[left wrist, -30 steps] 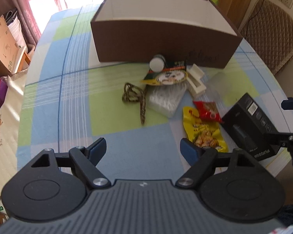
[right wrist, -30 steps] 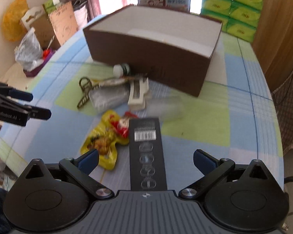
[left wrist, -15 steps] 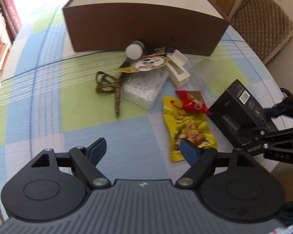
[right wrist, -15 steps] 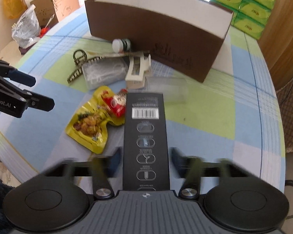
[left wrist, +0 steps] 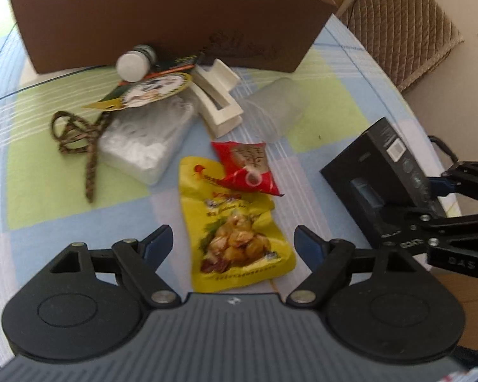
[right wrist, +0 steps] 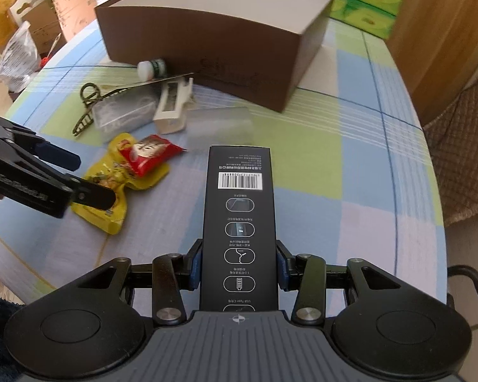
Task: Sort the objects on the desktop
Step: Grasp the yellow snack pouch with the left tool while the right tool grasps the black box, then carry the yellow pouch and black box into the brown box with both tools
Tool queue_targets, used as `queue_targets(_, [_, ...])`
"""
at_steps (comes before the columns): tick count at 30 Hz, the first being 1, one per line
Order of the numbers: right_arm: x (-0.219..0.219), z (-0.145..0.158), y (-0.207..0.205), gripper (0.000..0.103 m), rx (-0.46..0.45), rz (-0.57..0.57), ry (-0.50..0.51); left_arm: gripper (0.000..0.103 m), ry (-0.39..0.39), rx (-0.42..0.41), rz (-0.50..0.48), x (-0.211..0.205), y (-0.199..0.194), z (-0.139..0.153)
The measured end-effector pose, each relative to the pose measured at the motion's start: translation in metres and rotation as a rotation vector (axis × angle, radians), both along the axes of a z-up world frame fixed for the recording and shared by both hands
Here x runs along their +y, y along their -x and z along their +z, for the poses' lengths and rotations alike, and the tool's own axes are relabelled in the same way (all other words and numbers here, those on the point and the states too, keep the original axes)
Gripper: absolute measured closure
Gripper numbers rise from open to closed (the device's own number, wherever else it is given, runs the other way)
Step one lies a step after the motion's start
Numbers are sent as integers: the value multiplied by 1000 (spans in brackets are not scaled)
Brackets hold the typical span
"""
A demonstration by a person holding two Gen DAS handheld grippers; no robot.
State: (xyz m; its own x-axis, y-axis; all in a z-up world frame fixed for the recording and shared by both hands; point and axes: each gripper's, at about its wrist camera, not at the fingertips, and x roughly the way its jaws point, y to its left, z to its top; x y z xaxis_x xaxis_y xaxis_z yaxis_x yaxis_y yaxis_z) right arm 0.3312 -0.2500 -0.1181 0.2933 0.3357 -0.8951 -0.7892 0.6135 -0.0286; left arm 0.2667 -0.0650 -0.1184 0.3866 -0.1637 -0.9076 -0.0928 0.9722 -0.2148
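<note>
My right gripper [right wrist: 239, 267] is shut on the black box [right wrist: 239, 210], its blue pads pressing both long sides near the close end. The left wrist view shows that box [left wrist: 376, 172] at the right, with the right gripper [left wrist: 427, 197] clamped on it. My left gripper [left wrist: 232, 238] is open and hangs low over the yellow snack packet [left wrist: 235, 222], one finger on each side of it and apart from it. A red sachet [left wrist: 248, 168] lies across the packet's far end. The brown storage box [left wrist: 162, 22] stands open-topped at the back of the table.
In front of the brown box lie a white-capped bottle [left wrist: 133, 63], a round printed card [left wrist: 153, 90], a braided cord [left wrist: 79, 130], a clear plastic case [left wrist: 143, 140], a white holder [left wrist: 218, 98] and a clear cup [left wrist: 280, 108]. A quilted chair [left wrist: 398, 25] stands past the table's right edge.
The right gripper's jaws have closed from wide open onto the black box. The left gripper has come down and forward until the yellow packet lies between its fingers.
</note>
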Motion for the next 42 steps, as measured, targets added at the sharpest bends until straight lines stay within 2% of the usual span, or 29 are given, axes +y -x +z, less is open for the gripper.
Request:
queue_targets(2, [-4, 1, -3, 62, 3, -4, -3, 23, -31, 10, -10, -8, -8, -5])
queue_targets(5, [-9, 1, -7, 62, 10, -5, -11, 24, -117, 32, -26, -20, -17, -14])
queue_targets(9, [-13, 1, -10, 62, 21, 18, -22, 36, -190, 12, -48, -28, -17, -19])
queue_targets(14, [-14, 0, -15, 62, 34, 54, -28, 41, -186, -5, -32, -16, -4, -18])
queue_targets(17, [-16, 0, -19, 62, 40, 80, -32, 48, -212, -24, -33, -13, 8, -11])
queue_targets(23, [-11, -5, -26, 62, 45, 129, -21, 47, -212, -3, 48, -6, 19, -11])
queue_targets(27, [-6, -9, -28, 62, 31, 163, -17, 39, -222, 0, 105, -9, 16, -21])
queue_targets(30, [-7, -10, -30, 62, 29, 188, -21, 42, -236, -17, 123, -12, 17, -17])
queue_targets(33, [-8, -10, -31, 62, 27, 207, -25, 51, -246, -31, 110, -14, 25, -8])
queue_targets(39, [-12, -6, -33, 62, 41, 209, -51, 52, -228, -11, 144, -10, 41, -4])
queue_targets(42, [-12, -2, -33, 62, 46, 205, -61, 52, -225, -30, 148, -7, 48, 7])
